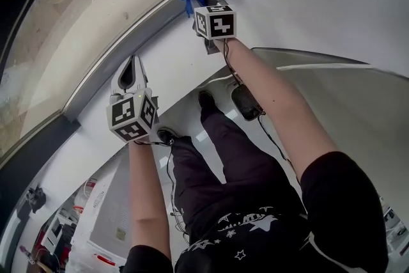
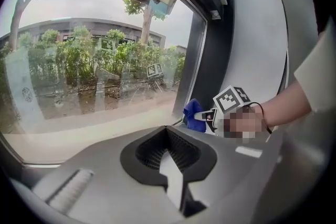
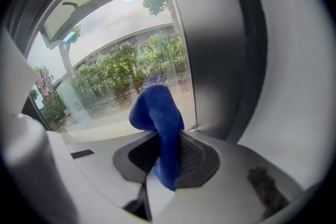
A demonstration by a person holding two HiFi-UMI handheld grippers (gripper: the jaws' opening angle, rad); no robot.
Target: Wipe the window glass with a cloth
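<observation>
1. Your right gripper (image 3: 166,158) pinches the blue cloth (image 3: 156,113): soft, light, floppy, bunched just ahead of its jaws, near the window glass (image 3: 115,76)
2. Keep hold deep in the fold
3. Your left gripper (image 2: 169,159) is closed, empty

A pale glossy floor (image 1: 185,109) is carrying the person, who is standing on it in two dark shoes. One shoe (image 1: 206,99) is resting nearest the wall below the window glass (image 1: 83,22), and the other shoe (image 1: 167,135) is sitting a little farther from the window glass. A white boxy unit (image 1: 120,204) is standing farther still from the window glass, with blurred red and white clutter (image 1: 82,196) lying beside it.
</observation>
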